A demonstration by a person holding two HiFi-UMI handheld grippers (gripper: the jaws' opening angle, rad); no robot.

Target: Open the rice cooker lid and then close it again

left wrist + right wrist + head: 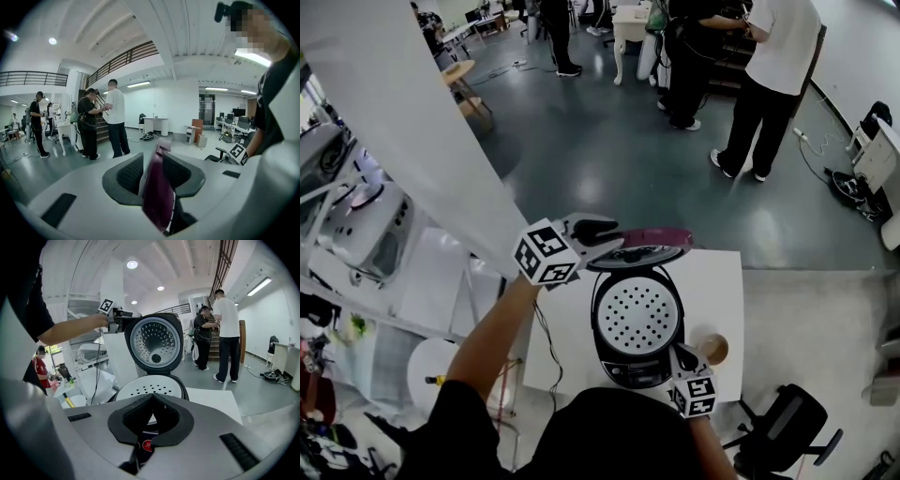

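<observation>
A black rice cooker (637,319) stands on the white table (722,281) with its lid (661,236) swung upright, so the perforated inner plate (150,389) shows. My left gripper (614,239) is at the lid's top edge. In the left gripper view the maroon lid rim (159,192) runs between the jaws of that gripper (157,168), and both pads rest against it. My right gripper (680,354) is shut and empty at the cooker's front. In the right gripper view its closed tips (152,411) hover just above the red button (147,445), and the raised lid (154,341) faces me.
A brown round cup (712,349) sits on the table right of the cooker. A cable (546,328) hangs off the table's left edge. A white partition (412,141) rises at the left, an office chair (787,427) stands lower right, and people (778,84) stand beyond.
</observation>
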